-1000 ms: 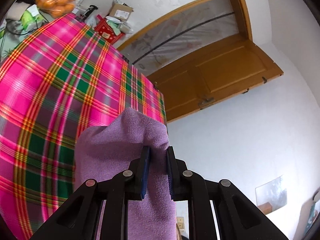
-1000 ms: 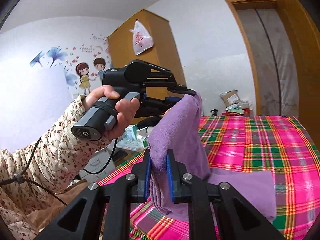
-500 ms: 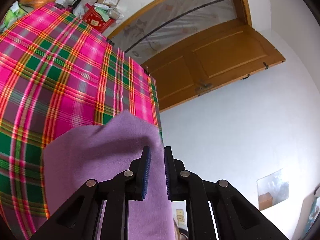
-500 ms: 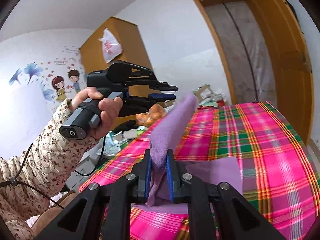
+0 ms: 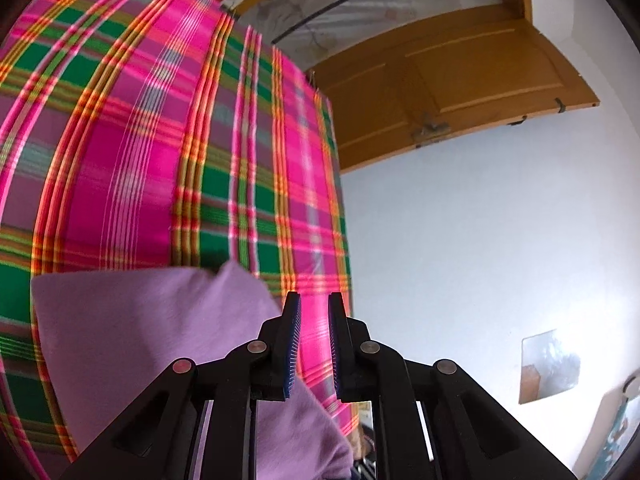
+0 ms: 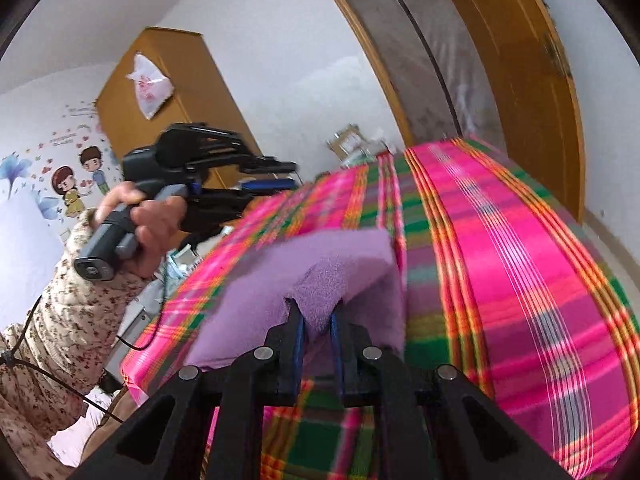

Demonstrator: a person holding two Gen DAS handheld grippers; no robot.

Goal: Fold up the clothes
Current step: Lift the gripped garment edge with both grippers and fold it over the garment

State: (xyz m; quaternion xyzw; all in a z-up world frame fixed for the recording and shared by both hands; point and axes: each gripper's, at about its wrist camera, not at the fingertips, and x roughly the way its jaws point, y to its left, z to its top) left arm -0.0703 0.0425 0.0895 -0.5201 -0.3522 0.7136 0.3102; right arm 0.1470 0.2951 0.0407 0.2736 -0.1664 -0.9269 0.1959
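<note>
Purple cloth (image 6: pixel 320 276) lies on the plaid-covered bed (image 6: pixel 520 280), near its edge. Right gripper (image 6: pixel 316 322): jaws narrow, pinching a raised corner of the cloth, probably to steer the fold flat. Left gripper (image 5: pixel 314 344): jaws slightly apart, nothing between them, cloth just beside; likely released its corner. Fold looks nearly laid

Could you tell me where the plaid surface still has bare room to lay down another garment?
The plaid cloth is bare between the purple cloth and the door-side edge. The far end, by the boxes, is cluttered.
</note>
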